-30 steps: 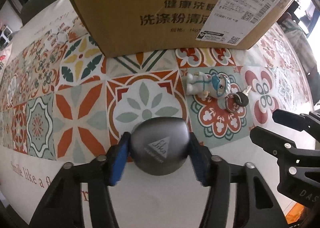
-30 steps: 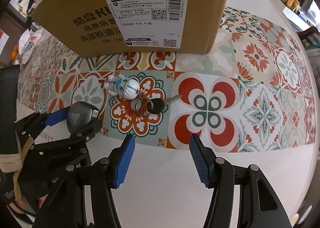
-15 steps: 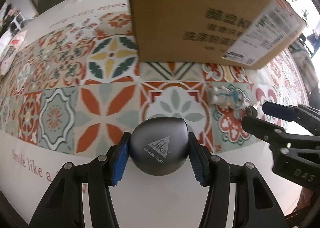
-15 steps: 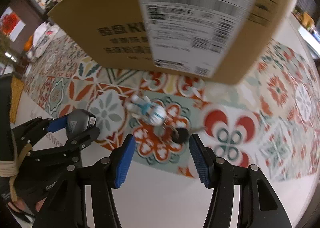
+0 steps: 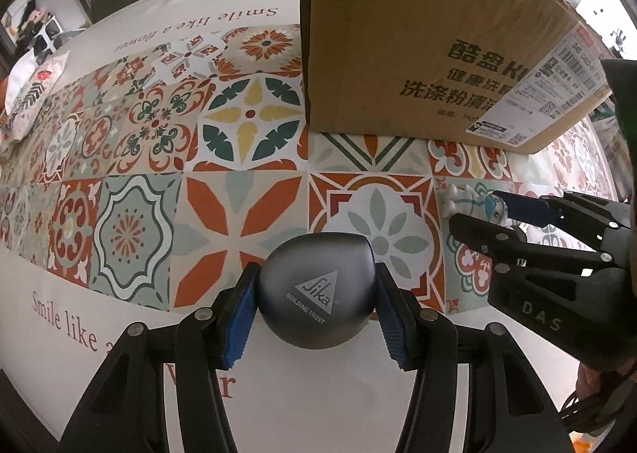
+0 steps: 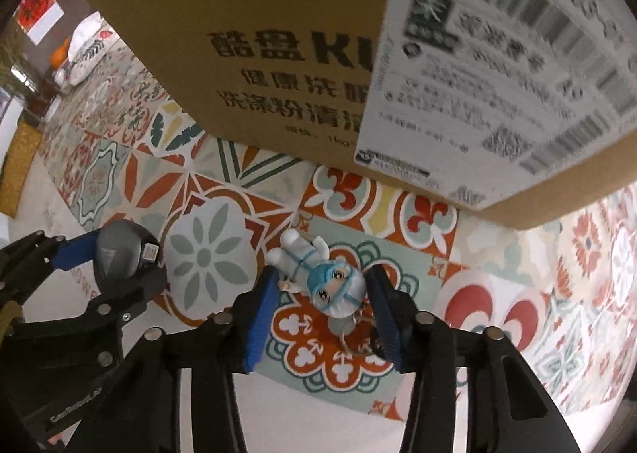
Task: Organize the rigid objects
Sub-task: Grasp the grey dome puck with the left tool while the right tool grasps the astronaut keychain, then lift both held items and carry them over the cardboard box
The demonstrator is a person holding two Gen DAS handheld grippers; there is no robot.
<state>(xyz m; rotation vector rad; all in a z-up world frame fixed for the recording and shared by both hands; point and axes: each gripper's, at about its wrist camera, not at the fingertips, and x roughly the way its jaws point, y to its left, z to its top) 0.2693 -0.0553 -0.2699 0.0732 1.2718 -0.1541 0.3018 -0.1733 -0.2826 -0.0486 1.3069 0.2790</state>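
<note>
My left gripper [image 5: 316,309] is shut on a dark grey rounded case [image 5: 316,291] marked "Sika", held just above the patterned tablecloth; the case also shows in the right wrist view [image 6: 119,252]. My right gripper [image 6: 320,307] is open, its blue pads either side of a small white and blue figurine keychain [image 6: 324,278] lying on the cloth. The keyring and dark key [image 6: 368,337] lie behind the figurine's head, partly hidden by the right finger. In the left wrist view the right gripper [image 5: 483,214] reaches the figurine [image 5: 473,204] from the right.
A large cardboard box [image 5: 418,39] with a shipping label stands on the cloth just beyond both grippers; it also fills the top of the right wrist view [image 6: 278,35]. A white patterned pillow [image 5: 28,102] lies at the far left.
My right gripper has moved forward and down until its open fingers straddle the figurine. My left gripper, still holding the case, has swung left, so the box now sits to the right.
</note>
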